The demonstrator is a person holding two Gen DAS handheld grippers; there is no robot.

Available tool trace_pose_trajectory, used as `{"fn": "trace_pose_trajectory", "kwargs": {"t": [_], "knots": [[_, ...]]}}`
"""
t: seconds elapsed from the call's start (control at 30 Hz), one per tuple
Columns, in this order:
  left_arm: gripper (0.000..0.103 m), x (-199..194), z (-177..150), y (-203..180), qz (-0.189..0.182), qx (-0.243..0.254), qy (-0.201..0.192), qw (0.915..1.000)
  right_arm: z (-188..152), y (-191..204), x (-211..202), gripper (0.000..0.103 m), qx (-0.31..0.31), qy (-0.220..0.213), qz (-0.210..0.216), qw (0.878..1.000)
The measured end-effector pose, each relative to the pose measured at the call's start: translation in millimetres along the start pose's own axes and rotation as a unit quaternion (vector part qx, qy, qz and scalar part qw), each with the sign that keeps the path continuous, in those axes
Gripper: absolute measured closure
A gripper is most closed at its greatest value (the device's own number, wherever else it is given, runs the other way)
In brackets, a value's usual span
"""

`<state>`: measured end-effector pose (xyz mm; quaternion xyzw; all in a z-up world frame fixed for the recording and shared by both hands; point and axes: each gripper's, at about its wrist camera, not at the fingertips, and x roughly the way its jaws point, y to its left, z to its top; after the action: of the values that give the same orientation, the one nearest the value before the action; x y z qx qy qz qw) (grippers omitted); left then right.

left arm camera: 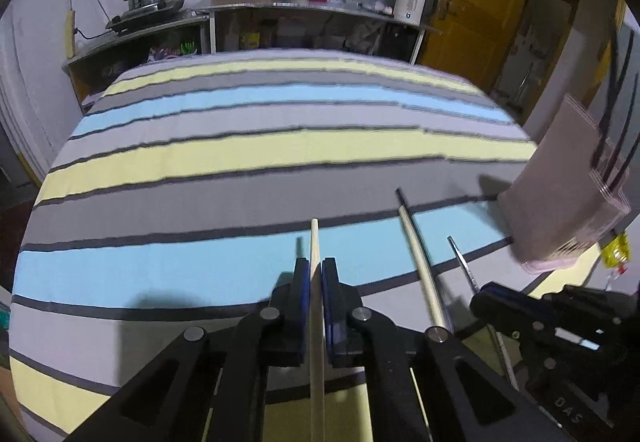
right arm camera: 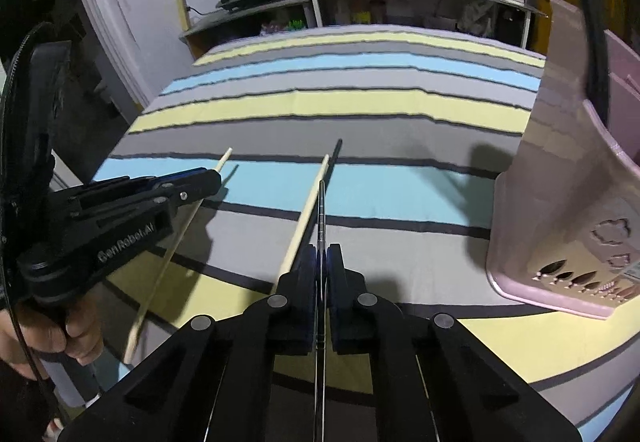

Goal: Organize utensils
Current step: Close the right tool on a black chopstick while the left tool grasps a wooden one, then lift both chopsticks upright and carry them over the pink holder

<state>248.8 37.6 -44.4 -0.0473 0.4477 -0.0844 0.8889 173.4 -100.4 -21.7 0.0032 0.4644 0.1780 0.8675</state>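
Left gripper (left arm camera: 316, 282) pinches a pale wooden chopstick (left arm camera: 315, 242); right gripper (right arm camera: 321, 270) clamps a thin shiny metal chopstick (right arm camera: 321, 209) beside the pink plastic holder (right arm camera: 560, 201).

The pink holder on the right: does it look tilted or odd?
Yes. The pink holder leans over on the striped cloth instead of standing upright, and the dark utensils inside it slant the same way.

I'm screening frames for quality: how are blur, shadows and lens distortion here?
Left wrist view: the pink plastic utensil holder is motion-blurred and the striped tablecloth bows from fisheye distortion. Right wrist view: sharper, with dark shadows beside the holder and under the left gripper.
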Motion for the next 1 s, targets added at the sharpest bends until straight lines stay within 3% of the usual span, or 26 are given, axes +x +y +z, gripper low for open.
{"fn": "trace_pose_trajectory", "kwargs": {"t": [0.57, 1.0], "knots": [[0.097, -115.4, 19.8, -9.8, -0.064, -0.009, -0.079, 0.9948, 6.8, -1.6, -88.1, 0.098, 0.007, -0.081, 0.017, 0.997], [0.097, -170.5, 22.9, -45.3, -0.093, 0.018, -0.107, 0.9898, 1.8, -11.1, -146.4, 0.098, 0.022, -0.133, 0.017, 0.991]]}}
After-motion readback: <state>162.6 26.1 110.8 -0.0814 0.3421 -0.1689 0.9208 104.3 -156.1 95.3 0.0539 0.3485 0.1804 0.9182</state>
